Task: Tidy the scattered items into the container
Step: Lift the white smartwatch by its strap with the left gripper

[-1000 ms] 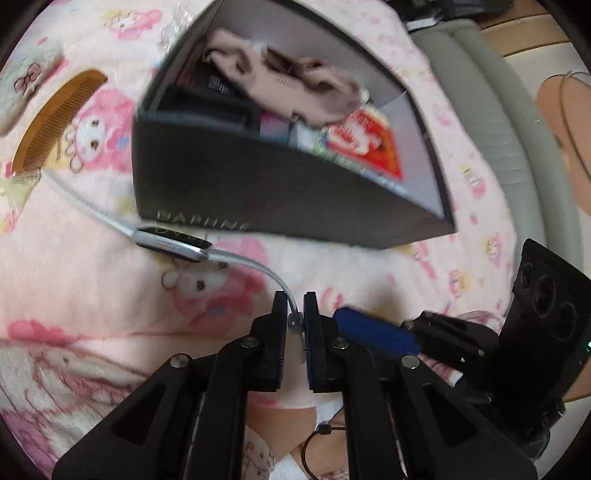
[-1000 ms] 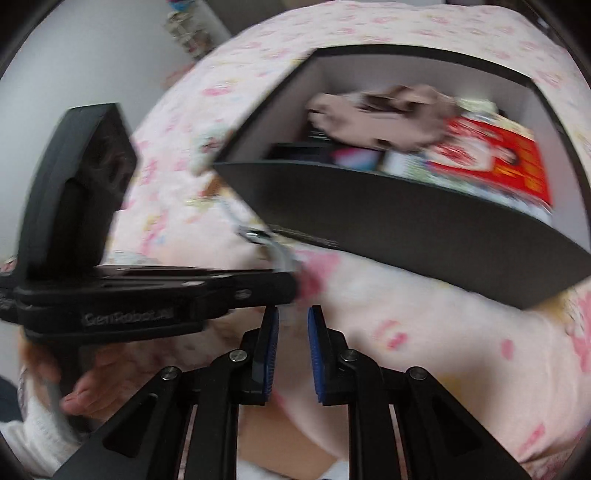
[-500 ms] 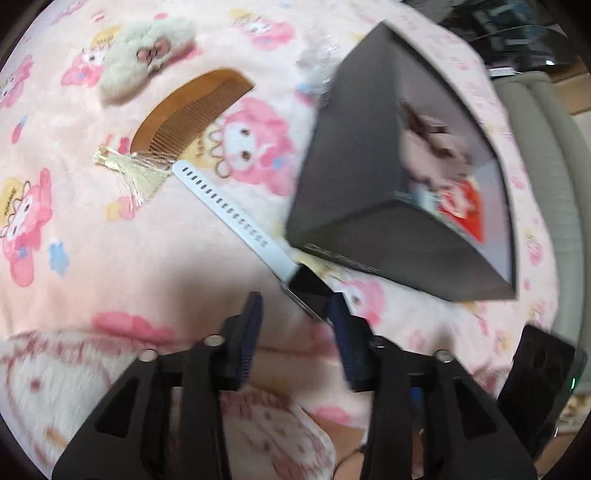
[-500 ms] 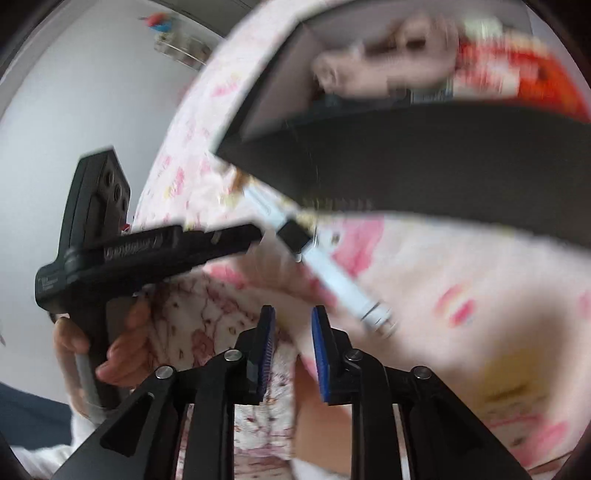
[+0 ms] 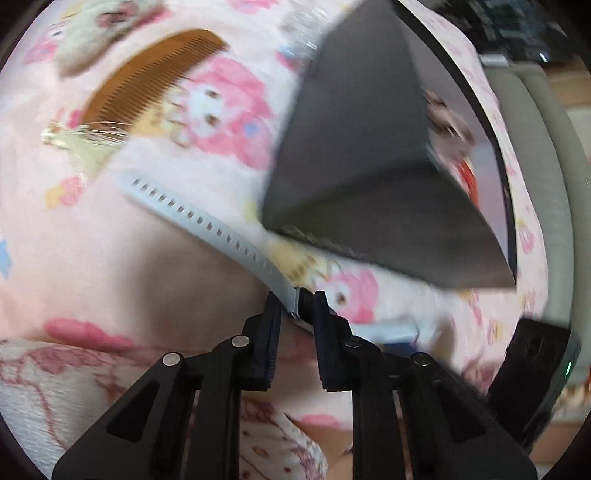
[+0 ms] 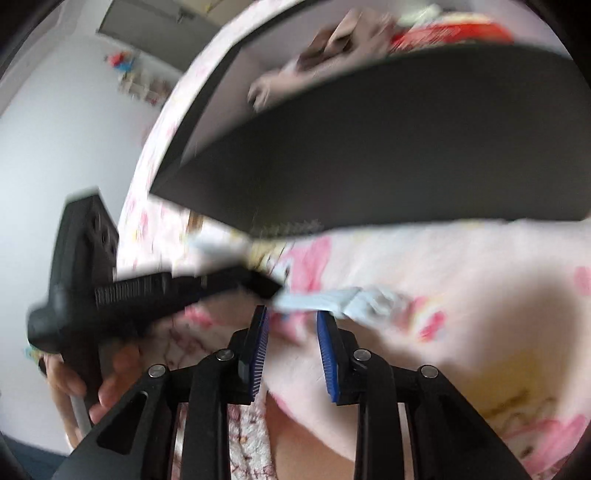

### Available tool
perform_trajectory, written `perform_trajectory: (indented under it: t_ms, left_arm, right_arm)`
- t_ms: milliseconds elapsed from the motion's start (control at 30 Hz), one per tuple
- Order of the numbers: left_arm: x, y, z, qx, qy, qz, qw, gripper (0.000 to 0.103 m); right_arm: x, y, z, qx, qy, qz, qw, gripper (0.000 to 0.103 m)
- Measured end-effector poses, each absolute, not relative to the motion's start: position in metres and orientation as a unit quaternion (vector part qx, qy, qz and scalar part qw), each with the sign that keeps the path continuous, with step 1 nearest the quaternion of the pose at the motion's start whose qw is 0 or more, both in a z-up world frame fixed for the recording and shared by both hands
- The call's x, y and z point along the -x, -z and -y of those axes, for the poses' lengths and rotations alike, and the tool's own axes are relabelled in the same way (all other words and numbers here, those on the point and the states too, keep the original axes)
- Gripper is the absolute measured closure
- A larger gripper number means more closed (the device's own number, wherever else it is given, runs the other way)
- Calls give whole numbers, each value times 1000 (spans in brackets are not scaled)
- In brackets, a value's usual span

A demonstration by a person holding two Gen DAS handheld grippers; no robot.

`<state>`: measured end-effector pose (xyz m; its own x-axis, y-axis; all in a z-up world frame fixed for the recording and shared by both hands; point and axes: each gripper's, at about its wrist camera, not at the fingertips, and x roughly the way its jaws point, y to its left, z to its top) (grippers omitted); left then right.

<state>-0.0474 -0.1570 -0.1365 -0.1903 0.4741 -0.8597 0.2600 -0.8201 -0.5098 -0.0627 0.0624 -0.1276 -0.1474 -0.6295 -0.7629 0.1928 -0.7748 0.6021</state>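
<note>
On the pink cartoon-print blanket (image 5: pixel 155 266) by my two grippers, as I see it:

Watch (image 5: pixel 207 221): pale grey band with a row of holes, lying flat, running from near the comb's tassel down to the dark case, which sits between my left gripper's (image 5: pixel 295 314) pads. Those jaws are closing; the pads appear to press the case's sides. In the right view the other half of the band (image 6: pixel 332 299) lies on the blanket just ahead of my right gripper (image 6: pixel 291 325).

Right gripper: jaws opening, blue pads apart, nothing between them; the band end sits just beyond the tips.

Box (image 5: pixel 369 147): dark, open-topped, near corner just beyond the watch. Inside, a beige cloth (image 6: pixel 295 70) and something red and white (image 6: pixel 450 29), both blurred.

Comb (image 5: pixel 147 77): brown, with a pale tassel, on the blanket left of the box, apart from the watch.

Fluffy pale clip (image 5: pixel 96 29): beyond the comb.

Hand (image 6: pixel 92 387): wrapped round the left gripper's handle.
</note>
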Motion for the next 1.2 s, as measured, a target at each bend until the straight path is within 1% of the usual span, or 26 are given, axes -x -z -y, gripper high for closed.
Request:
perform_trajectory:
  t_ms: [133,233,267,300,333,367,400,467,633,667,733,900,933,967,1000,1033,1067,1133,1200]
  left_arm:
    - [39,133,153,631,-715,283,100,86]
    - [35,128,155,622,-723,286,89,77]
    - [34,126,158,617,-728,289,84,72]
    - [33,124,160,612,-733,287,77,70]
    - [35,124,162,610,-737,283,67,65]
    - [36,126,165,608,-742,278,52,64]
    - [37,129,161,607,-746,270,39,63]
    - [43,133,161,606,-749,266,23,60]
    - [47,139,169,604,-742,290,12,59]
    - [46,137,170,601,-745,288,16,60]
    - [45,136,169,600,-748,282,21,60]
    - [45,135,169,602,-752,268,16,64]
    - [45,135,169,602,-753,264,14,68]
    - [44,134,168,603,-755,257,15,77]
    - [43,133,166,601,-758,253,14,82]
    - [41,131,164,576,-762,292,-47,90]
    - [39,127,161,572,-767,288,-33,97]
    - [31,115,155,561,-776,290,-3,99]
    - [19,99,146,550,-786,282,22,99]
  right_arm:
    - [61,125,-82,-581,738,221,263,80]
    - [57,128,-83,-587,724,239,273,78]
    - [56,130,-84,-592,716,247,275,76]
    - [53,133,-80,-597,709,255,276,74]
    - [53,136,-78,-601,705,260,273,71]
    - [54,137,-78,-602,705,259,269,67]
    - [55,138,-79,-603,707,256,265,66]
    - [56,141,-78,-602,714,251,254,66]
    - [65,153,-85,-589,732,260,224,66]
    - [66,155,-84,-589,732,261,222,66]
    - [66,158,-82,-592,733,252,221,66]
    - [63,164,-62,-595,754,169,219,66]
    - [61,163,-60,-592,759,160,218,68]
    - [59,162,-59,-586,765,151,218,77]
    - [56,159,-58,-582,770,141,219,82]
    - [54,156,-57,-578,774,133,221,88]
    - [50,151,-57,-573,778,127,224,92]
    - [41,137,-60,-562,788,110,228,97]
    - [31,118,-65,-544,799,97,235,97]
